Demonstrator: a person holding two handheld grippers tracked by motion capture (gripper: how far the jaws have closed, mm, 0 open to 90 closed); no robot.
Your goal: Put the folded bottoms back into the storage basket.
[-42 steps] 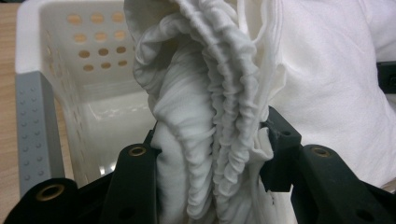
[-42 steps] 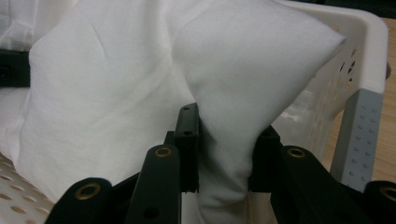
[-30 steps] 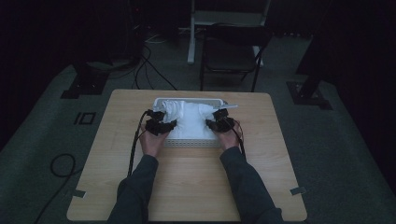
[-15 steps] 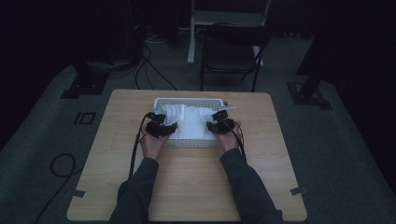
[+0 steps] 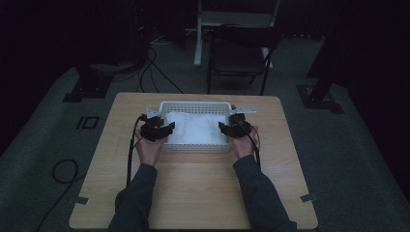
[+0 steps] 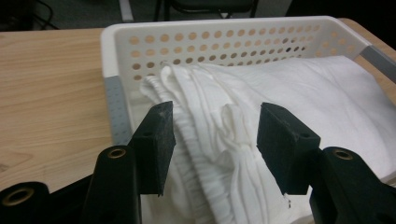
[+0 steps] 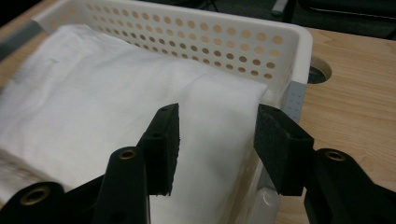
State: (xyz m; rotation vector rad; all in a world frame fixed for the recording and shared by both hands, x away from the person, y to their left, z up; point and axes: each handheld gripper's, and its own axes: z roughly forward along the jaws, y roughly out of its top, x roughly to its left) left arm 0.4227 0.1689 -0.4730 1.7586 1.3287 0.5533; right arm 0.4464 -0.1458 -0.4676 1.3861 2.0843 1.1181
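A white perforated basket (image 5: 193,104) stands at the far middle of the wooden table (image 5: 193,193) with a folded white cloth (image 5: 196,128) lying in it. My left gripper (image 5: 157,129) hovers at the basket's left end. In the left gripper view its jaws (image 6: 215,140) are open over a bunched, ribbed edge of the cloth (image 6: 219,130), pads not touching; they have just opened, then eased in a little. My right gripper (image 5: 234,128) is at the right end. Its jaws (image 7: 215,144) have just been opening and stand open above the cloth's flat corner (image 7: 219,98), beside the basket wall (image 7: 261,42).
Grey tape marks the basket's corners (image 6: 114,109) (image 7: 295,100). A round cable hole (image 7: 320,70) is cut in the table right of the basket. Beyond the table stand a dark chair (image 5: 239,53) and stand legs, with cables (image 5: 63,169) on the floor.
Both grippers have let go of the cloth and drawn slightly up and outward toward the basket's ends. The cloth lies still in the basket.
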